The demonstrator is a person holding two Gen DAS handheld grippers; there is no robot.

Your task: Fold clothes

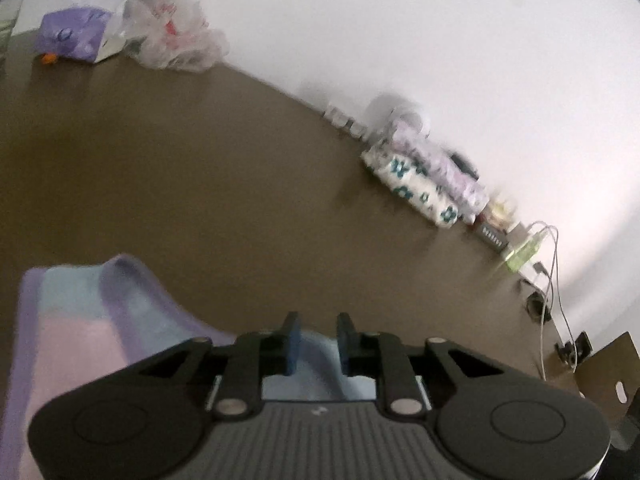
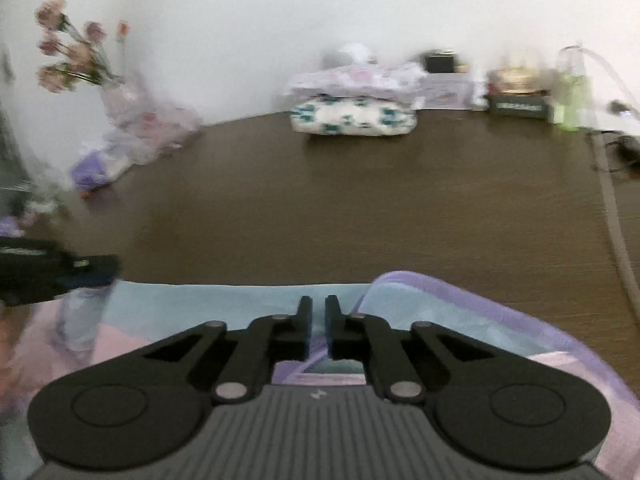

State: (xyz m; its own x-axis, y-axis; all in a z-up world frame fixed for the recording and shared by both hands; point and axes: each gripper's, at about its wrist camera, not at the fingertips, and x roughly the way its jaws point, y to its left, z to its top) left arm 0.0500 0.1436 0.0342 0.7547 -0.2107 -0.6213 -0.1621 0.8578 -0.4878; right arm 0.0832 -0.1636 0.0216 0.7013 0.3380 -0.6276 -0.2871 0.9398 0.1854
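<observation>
On table (image 2: 360, 208) | pastel cloth (image 2: 460, 312) under both claws | left claw (image 1: 318, 342) pinching cloth ridge | right claw (image 2: 316, 328) nearly closed on fold

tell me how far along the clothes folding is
Done: two folded pieces stacked by the wall. In hand: the pastel striped cloth, right gripper nearly closed on its edge, left gripper around a raised ridge. Left: finishing its fold; it lies mostly spread on the table.

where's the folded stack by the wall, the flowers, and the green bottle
folded stack (image 2: 352, 120), right wrist view, on the white bottom piece with teal print
flowers (image 2: 68, 50), right wrist view, on the pink blooms
green bottle (image 2: 572, 96), right wrist view, on its blurred body
</observation>
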